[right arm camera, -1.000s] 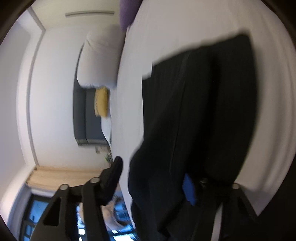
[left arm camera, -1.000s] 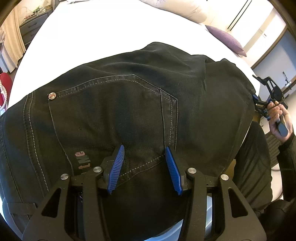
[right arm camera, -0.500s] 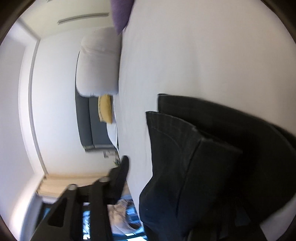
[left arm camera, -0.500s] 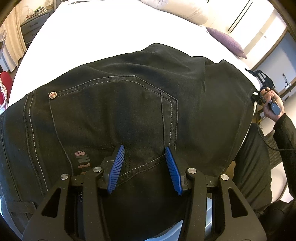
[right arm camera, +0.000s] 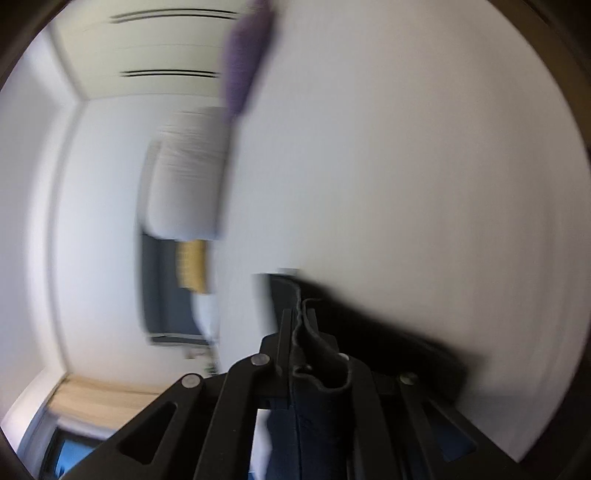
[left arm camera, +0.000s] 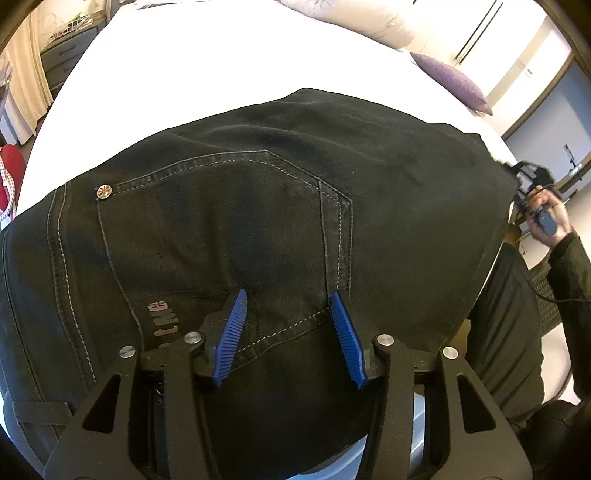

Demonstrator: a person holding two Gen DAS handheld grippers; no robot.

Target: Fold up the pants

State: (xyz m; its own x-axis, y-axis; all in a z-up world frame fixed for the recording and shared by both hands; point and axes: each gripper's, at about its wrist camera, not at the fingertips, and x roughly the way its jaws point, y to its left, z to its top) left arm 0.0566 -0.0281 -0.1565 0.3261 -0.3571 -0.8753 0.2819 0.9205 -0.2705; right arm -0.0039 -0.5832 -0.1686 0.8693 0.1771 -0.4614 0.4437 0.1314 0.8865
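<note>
Black jeans [left arm camera: 258,206] lie spread on a white bed [left arm camera: 207,59], back pocket and rivet facing up. My left gripper [left arm camera: 288,310] is open, its blue pads hovering over the lower pocket seam, holding nothing. My right gripper [right arm camera: 299,321] is shut on a fold of the jeans' edge [right arm camera: 314,354], seen blurred in the right wrist view. In the left wrist view it [left arm camera: 524,181] sits at the far right edge of the jeans, held in a hand.
A purple cushion [left arm camera: 450,81] and a pale pillow [left arm camera: 354,22] lie at the head of the bed. A dresser [left arm camera: 62,55] and a red object [left arm camera: 9,170] stand left of the bed. The person's dark-clad legs [left arm camera: 506,332] are at the right.
The right gripper has closed onto the jeans' edge at the right side and the right wrist view has swung. The left gripper has stayed still and open.
</note>
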